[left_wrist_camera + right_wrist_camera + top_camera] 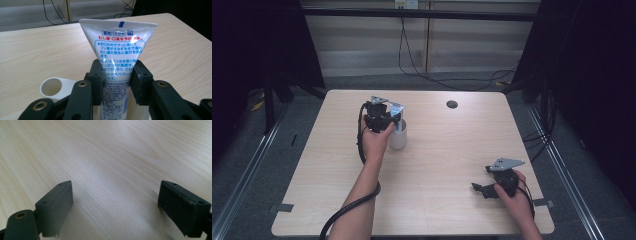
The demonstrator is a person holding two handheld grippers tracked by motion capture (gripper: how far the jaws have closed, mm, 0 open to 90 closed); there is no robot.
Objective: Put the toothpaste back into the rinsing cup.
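A white toothpaste tube (117, 47) with blue and red print stands upright with its crimped end up. My left gripper (117, 82) is shut on the tube's middle, and the black pads (96, 80) press both sides. In the high view the left gripper (384, 116) holds the tube (396, 108) over a white cup (398, 139) on the wooden table (442, 150). The cup's handle ring (52, 87) sits at lower left in the left gripper view. My right gripper (482, 190) rests low at the table's front right, open, with nothing between its pads (56, 207).
A dark round grommet hole (452, 104) lies near the table's far edge. Cables (422, 75) trail over the floor behind the table. Dark curtains flank both sides. A black cable (347, 210) runs from the left gripper along the forearm.
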